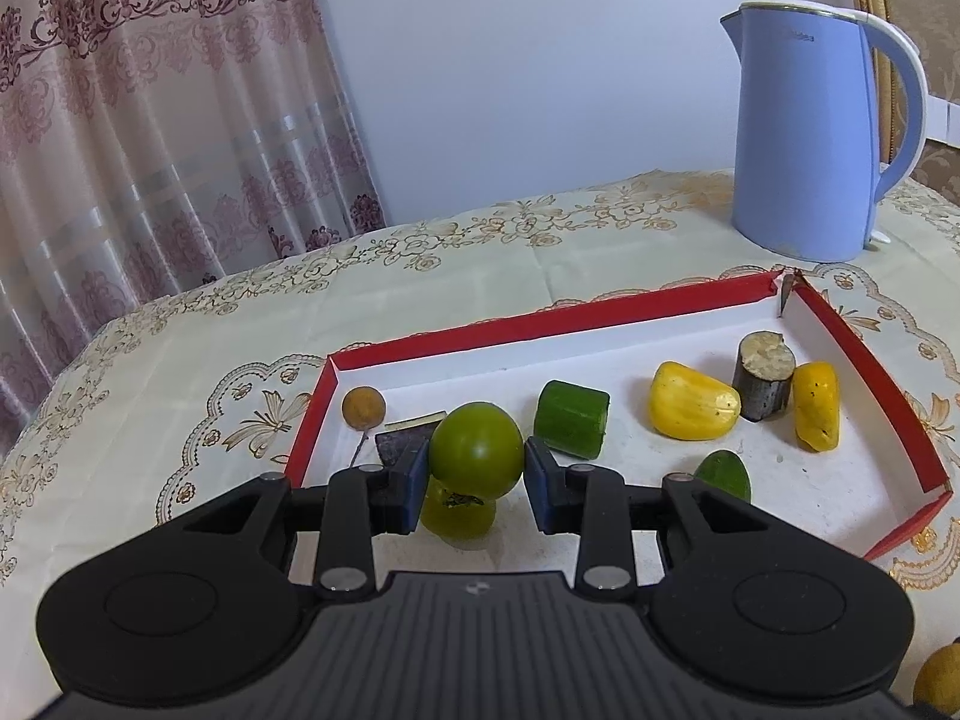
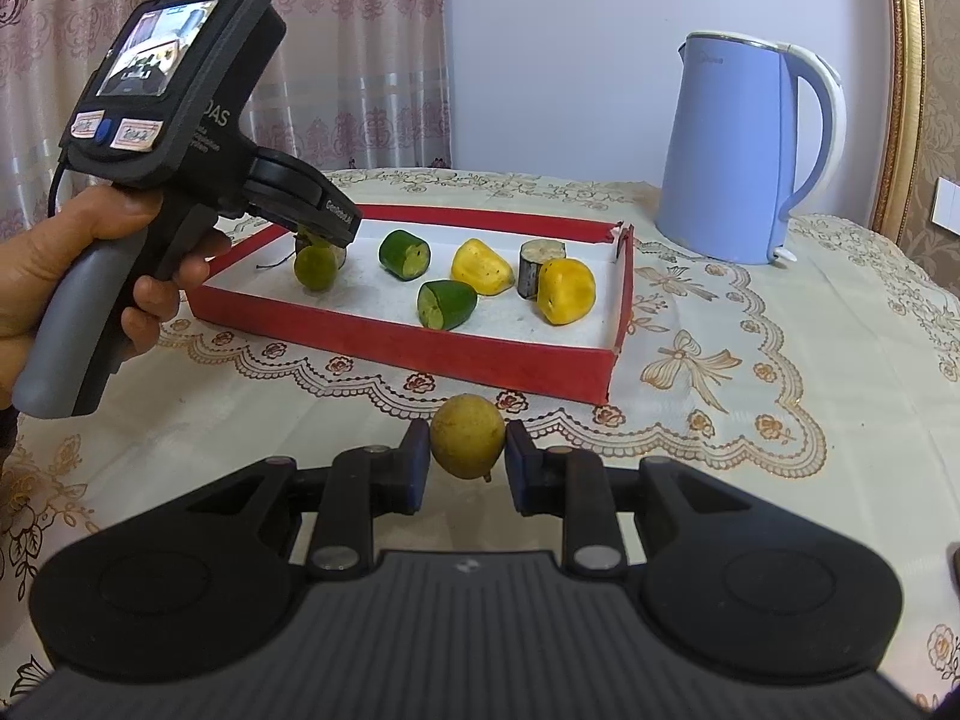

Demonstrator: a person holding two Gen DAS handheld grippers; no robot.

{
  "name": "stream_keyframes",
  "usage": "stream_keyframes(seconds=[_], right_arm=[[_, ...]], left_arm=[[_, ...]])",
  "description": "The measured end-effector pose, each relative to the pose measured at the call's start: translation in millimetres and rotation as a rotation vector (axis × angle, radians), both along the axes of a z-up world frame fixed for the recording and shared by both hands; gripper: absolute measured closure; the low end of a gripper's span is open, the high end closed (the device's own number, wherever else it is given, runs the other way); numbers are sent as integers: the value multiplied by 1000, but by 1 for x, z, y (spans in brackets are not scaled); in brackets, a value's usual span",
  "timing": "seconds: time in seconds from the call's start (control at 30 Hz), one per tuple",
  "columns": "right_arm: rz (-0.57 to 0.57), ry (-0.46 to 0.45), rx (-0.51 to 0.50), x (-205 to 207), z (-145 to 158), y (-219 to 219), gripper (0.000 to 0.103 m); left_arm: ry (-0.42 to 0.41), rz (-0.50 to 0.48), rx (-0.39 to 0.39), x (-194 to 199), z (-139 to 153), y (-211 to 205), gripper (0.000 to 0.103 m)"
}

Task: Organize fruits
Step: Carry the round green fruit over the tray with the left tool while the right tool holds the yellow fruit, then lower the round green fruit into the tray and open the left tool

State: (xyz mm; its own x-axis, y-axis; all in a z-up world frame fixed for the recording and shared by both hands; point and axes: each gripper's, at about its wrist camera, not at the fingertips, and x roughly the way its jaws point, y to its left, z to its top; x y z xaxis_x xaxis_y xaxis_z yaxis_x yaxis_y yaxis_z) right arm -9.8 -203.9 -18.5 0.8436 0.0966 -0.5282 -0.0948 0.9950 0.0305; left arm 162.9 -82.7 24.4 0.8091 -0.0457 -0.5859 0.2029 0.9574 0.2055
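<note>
Fruits: left tongs [image 1: 477,468] clamp a green one [image 1: 477,450] (over the red tray [image 1: 540,318]), right tongs [image 2: 468,468] a yellow one [image 2: 468,437].

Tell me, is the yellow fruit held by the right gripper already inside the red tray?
No, the yellow fruit sits between the right gripper pads outside the red tray.

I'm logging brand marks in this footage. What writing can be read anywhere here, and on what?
"GenRobot.AI": on the arm of the left gripper, seen from the right wrist.
"DAS": on its body, first letters hidden.
Small lines under "DAS": too blurred to read.
Two stickers under its screen: unreadable.
Brand near the top of the blue kettle: too faint to read.
</note>
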Motion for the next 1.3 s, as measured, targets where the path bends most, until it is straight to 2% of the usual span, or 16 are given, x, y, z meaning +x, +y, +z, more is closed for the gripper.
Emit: stream_keyframes(seconds=[0.77,1.3], right_arm=[[-8,10,4,0,-3,-3,78],[-1,3,5,-2,-1,-2,78]], left_arm=[[8,67,9,42,-3,2,70],[52,-72,-32,-14,-6,-13,70]])
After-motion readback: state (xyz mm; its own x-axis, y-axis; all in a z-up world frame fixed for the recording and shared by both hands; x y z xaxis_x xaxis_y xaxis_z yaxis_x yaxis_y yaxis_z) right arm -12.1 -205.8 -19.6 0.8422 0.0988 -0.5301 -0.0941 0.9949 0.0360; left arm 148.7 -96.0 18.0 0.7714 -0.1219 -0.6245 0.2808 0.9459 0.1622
